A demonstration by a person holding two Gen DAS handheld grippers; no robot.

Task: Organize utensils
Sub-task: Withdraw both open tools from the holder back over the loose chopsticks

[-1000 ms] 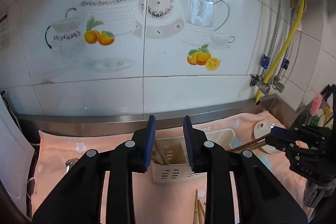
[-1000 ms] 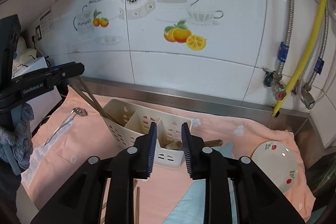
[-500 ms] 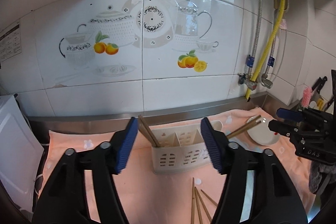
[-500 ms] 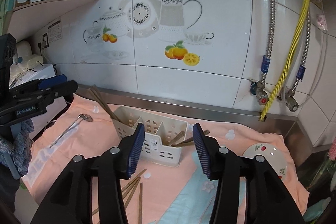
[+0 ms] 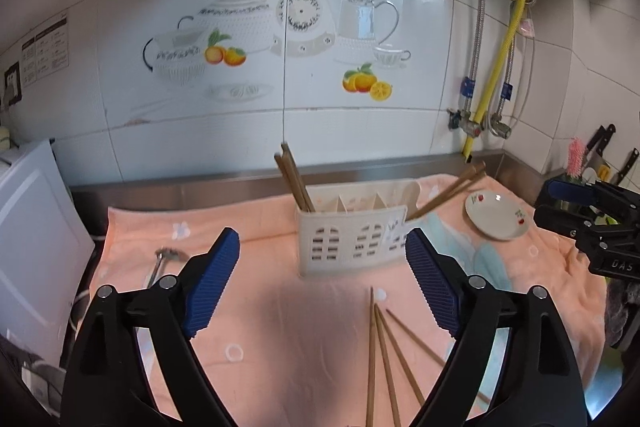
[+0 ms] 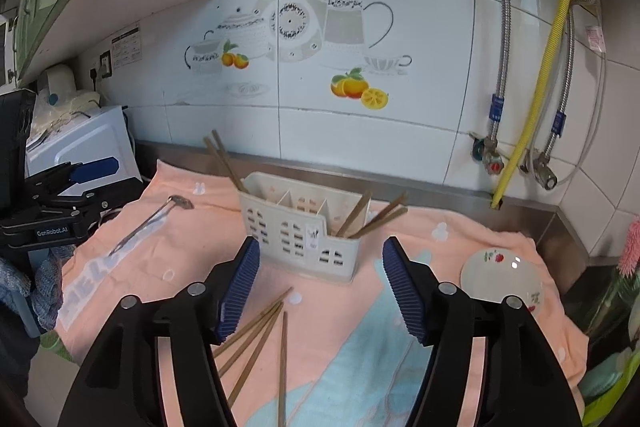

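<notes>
A white slotted utensil caddy (image 5: 352,231) (image 6: 298,227) stands on the pink towel (image 5: 280,327). Wooden chopsticks (image 5: 294,177) lean in its left compartment, and more chopsticks (image 5: 450,191) (image 6: 370,217) lean out of its right end. Several loose chopsticks (image 5: 386,355) (image 6: 256,341) lie on the towel in front of it. A metal spoon (image 5: 160,261) (image 6: 150,221) lies at the left. My left gripper (image 5: 322,285) is open and empty, held back from the caddy. My right gripper (image 6: 320,285) is open and empty, also in front of the caddy.
A small white plate (image 5: 498,215) (image 6: 502,279) with red fruit prints sits at the towel's right. Water hoses and a yellow gas pipe (image 6: 532,99) run down the tiled wall. A white appliance (image 5: 28,227) stands at the left. Knives (image 5: 604,147) stand at the far right.
Both grippers opened wide and pulled back from the caddy. Chopsticks that each brought now stand in the caddy, left end and right end.
</notes>
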